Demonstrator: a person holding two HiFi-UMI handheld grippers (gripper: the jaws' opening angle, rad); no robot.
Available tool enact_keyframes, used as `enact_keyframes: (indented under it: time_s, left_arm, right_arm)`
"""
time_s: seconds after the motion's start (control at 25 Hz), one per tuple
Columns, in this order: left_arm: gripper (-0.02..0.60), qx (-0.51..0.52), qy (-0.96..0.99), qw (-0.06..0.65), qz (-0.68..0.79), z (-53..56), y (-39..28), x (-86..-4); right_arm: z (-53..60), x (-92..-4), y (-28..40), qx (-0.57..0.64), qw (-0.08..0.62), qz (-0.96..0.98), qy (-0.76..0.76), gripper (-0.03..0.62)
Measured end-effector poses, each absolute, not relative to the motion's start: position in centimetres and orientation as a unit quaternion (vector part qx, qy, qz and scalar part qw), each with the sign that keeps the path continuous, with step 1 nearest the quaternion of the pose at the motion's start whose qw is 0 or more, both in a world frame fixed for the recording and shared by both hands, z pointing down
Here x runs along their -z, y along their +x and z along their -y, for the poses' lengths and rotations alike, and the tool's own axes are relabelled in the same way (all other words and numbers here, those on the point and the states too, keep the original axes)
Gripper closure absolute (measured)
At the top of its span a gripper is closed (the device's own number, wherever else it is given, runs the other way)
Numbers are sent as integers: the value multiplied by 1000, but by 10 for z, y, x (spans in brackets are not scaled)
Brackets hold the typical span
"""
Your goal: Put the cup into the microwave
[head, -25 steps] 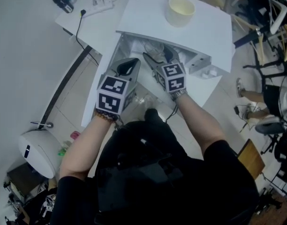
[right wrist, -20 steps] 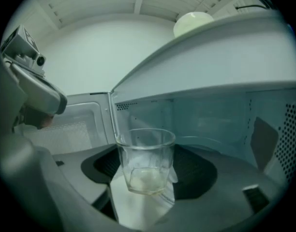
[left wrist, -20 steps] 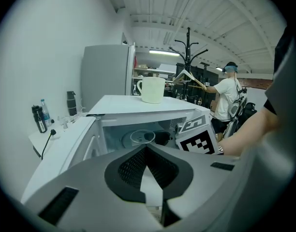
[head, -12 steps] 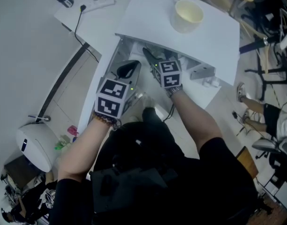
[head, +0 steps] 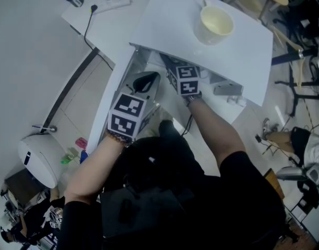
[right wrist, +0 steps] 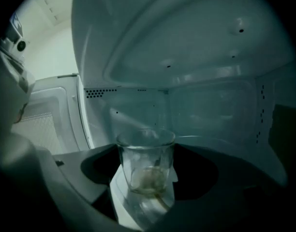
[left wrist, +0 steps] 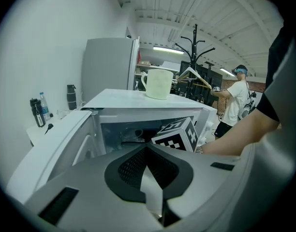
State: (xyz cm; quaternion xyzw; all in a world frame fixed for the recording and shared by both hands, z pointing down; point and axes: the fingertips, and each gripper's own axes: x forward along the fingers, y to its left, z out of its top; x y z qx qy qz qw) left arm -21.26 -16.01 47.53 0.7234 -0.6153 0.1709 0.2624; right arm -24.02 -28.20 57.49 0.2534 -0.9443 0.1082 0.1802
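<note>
A clear glass cup (right wrist: 145,161) with a little residue at its bottom sits between the jaws of my right gripper (right wrist: 147,174), which is shut on it inside the microwave cavity (right wrist: 206,110). In the head view only that gripper's marker cube (head: 184,80) shows, at the mouth of the white microwave (head: 164,46); the cup is hidden there. My left gripper (head: 144,82) hangs shut and empty just outside, beside the open door (head: 118,82). In the left gripper view its jaws (left wrist: 147,151) meet in front of the opening.
A cream mug (head: 216,24) stands on top of the microwave, also seen as a mug (left wrist: 158,83) in the left gripper view. Bottles (left wrist: 37,111) and a cable lie on the table at the left. A person (left wrist: 235,100) stands in the background.
My right gripper has gone deeper into the microwave with the cup; its marker cube now sits under the top's edge. The left gripper has hardly moved.
</note>
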Motion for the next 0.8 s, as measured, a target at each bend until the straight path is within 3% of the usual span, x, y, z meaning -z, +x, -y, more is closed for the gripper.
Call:
enact_keyframes:
  time_s: [0.8]
  left_arm:
    - [581, -168, 723, 264, 616, 168, -210, -478]
  right_arm:
    - [286, -585, -246, -109, 196, 941, 253, 192]
